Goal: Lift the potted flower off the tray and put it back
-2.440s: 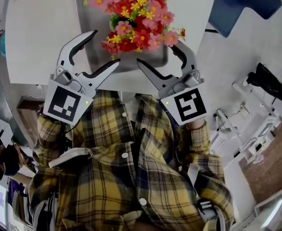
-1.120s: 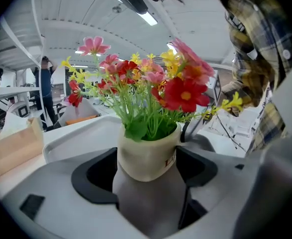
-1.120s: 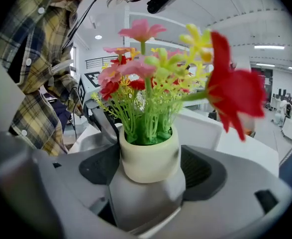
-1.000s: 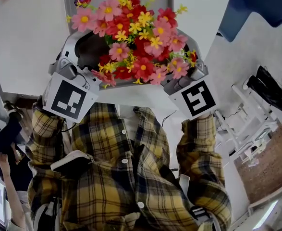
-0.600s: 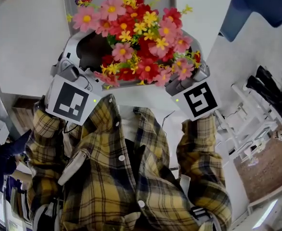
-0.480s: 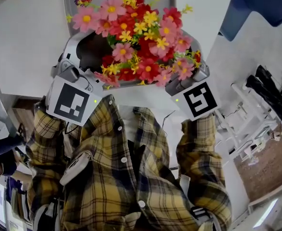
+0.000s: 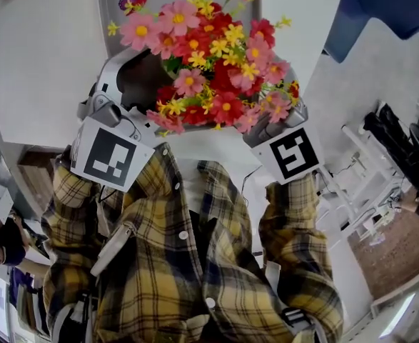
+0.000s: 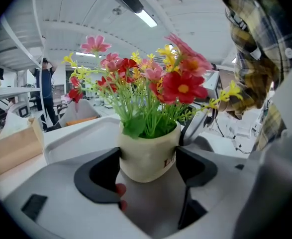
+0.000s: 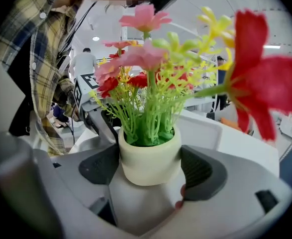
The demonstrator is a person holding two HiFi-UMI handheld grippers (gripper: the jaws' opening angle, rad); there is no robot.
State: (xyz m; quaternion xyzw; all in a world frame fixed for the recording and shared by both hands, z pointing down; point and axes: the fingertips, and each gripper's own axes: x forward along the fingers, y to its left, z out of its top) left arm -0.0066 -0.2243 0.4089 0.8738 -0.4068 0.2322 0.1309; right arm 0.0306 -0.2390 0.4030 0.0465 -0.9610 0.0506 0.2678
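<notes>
Left claw (image 8: 148, 159) and right claw (image 9: 150, 164) clamp the upright potted flower (image 7: 209, 63) from either side, tray (image 7: 115, 9) just below, slightly far.

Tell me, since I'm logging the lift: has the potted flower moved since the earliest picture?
Yes. The potted flower has risen toward the camera, now covering more of the tray beneath it.

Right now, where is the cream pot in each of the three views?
Head view: hidden under the flowers, top centre.
Left gripper view: pot at centre, between the jaws.
Right gripper view: pot at centre, between the jaws.
Shared landmark: the flowers.
</notes>
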